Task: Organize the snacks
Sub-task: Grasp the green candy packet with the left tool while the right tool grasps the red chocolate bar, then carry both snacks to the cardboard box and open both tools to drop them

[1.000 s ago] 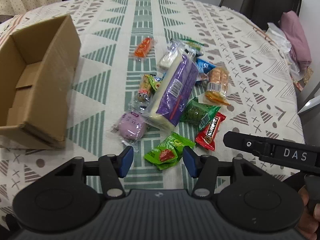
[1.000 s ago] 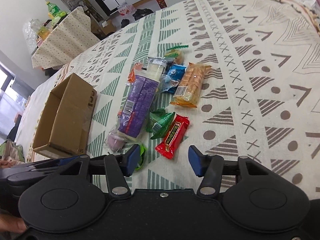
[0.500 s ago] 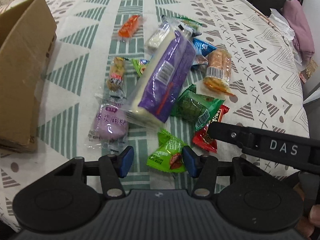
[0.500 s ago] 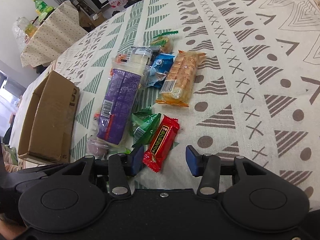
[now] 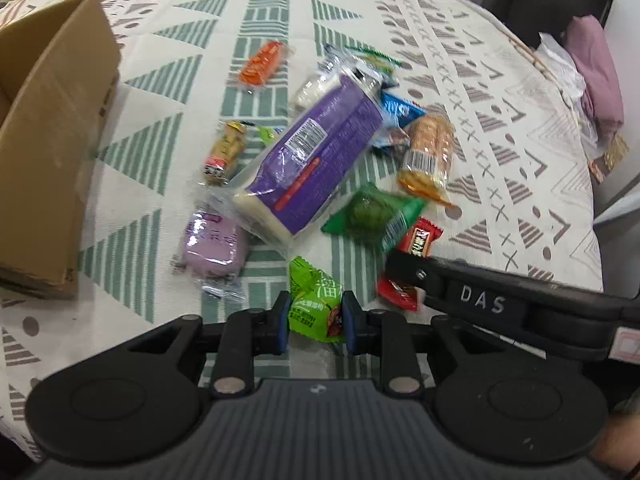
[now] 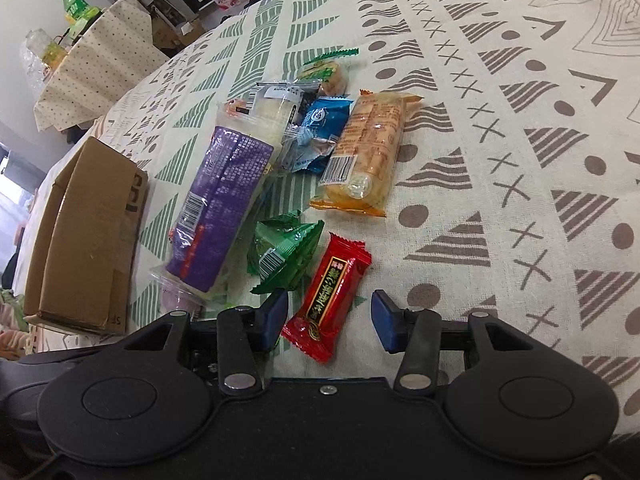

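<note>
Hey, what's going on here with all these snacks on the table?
A person with a gripper in each hand is sorting a pile of snacks on a patterned tablecloth. The left gripper is shut on a bright green snack packet at the near edge of the pile. The right gripper is open, its fingers straddling a red candy bar that lies on the cloth. An open cardboard box sits to the left.

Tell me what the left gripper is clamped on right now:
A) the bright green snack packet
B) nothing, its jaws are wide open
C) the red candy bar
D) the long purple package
A: in the left wrist view the left gripper has its blue pads pressed against both sides of the bright green snack packet.
</note>
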The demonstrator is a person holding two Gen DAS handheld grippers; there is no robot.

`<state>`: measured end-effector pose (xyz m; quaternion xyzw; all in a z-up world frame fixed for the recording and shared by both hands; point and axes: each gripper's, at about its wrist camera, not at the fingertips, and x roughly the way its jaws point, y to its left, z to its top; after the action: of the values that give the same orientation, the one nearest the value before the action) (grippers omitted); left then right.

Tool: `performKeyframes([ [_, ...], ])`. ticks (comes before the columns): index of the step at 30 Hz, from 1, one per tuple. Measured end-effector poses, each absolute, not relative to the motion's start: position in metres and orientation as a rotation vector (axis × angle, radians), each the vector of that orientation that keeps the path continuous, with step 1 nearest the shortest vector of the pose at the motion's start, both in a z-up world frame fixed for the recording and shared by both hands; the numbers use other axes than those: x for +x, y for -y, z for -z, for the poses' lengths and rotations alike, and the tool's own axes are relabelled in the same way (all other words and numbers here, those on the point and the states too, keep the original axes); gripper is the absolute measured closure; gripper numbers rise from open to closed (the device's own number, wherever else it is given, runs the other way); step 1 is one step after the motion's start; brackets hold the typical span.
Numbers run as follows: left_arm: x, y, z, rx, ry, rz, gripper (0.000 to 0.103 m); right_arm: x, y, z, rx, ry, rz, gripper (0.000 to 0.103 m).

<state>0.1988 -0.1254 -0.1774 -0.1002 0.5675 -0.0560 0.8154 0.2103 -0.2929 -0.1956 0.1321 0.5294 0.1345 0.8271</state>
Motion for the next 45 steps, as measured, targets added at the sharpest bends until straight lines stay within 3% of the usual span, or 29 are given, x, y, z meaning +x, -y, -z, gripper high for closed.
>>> performKeyframes([
  [2, 0.197, 0.122, 0.172, -0.219, -1.193, 0.116, 0.078, 0.209, 0.290, 0.195, 0.254, -1.120, -0.275, 0.065],
  [3, 0.196, 0.120, 0.170, -0.221, -1.186, 0.117, 0.078, 0.209, 0.290, 0.196, 0.252, -1.127, -0.273, 0.078],
  [4, 0.195, 0.117, 0.167, -0.224, -1.178, 0.119, 0.078, 0.209, 0.291, 0.196, 0.260, -1.130, -0.269, 0.079],
  [45, 0.146, -0.036, 0.055, -0.363, -0.899, -0.016, 0.078, 0.160, 0.195, 0.063, 0.209, -0.817, -0.292, 0.081],
])
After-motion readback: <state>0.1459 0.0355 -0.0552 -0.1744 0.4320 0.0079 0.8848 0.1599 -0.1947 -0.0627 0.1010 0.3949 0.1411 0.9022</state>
